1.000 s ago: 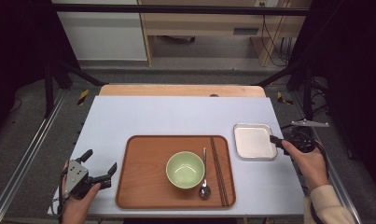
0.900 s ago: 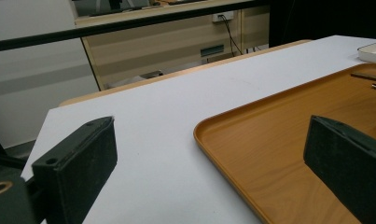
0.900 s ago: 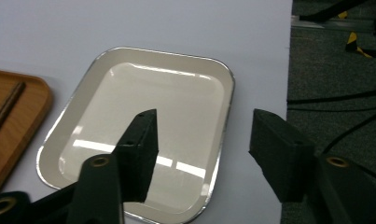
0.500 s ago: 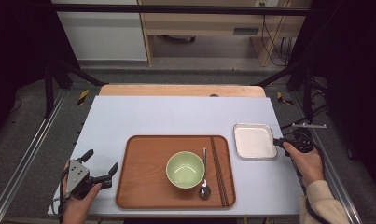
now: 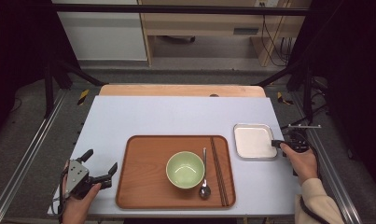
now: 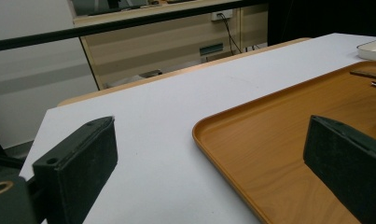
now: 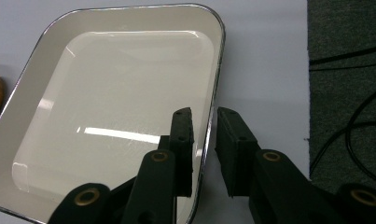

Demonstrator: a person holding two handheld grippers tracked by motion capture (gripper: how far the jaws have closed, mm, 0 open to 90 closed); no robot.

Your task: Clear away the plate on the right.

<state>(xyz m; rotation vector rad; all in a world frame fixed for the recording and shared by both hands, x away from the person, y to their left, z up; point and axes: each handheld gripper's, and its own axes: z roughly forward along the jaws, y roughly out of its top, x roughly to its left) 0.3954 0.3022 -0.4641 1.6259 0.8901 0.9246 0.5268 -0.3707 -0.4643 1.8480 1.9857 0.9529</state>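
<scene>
Bowl on tray; spoon beside; dish right of tray.

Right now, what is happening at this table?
A person works with a two-jaw gripper in each hand. The right gripper has just been closing its jaws over the rim of the white square dish, one jaw inside and one outside; a small gap still shows. The left gripper waits open beside the wooden tray, which carries a green bowl, a spoon and chopsticks.
</scene>
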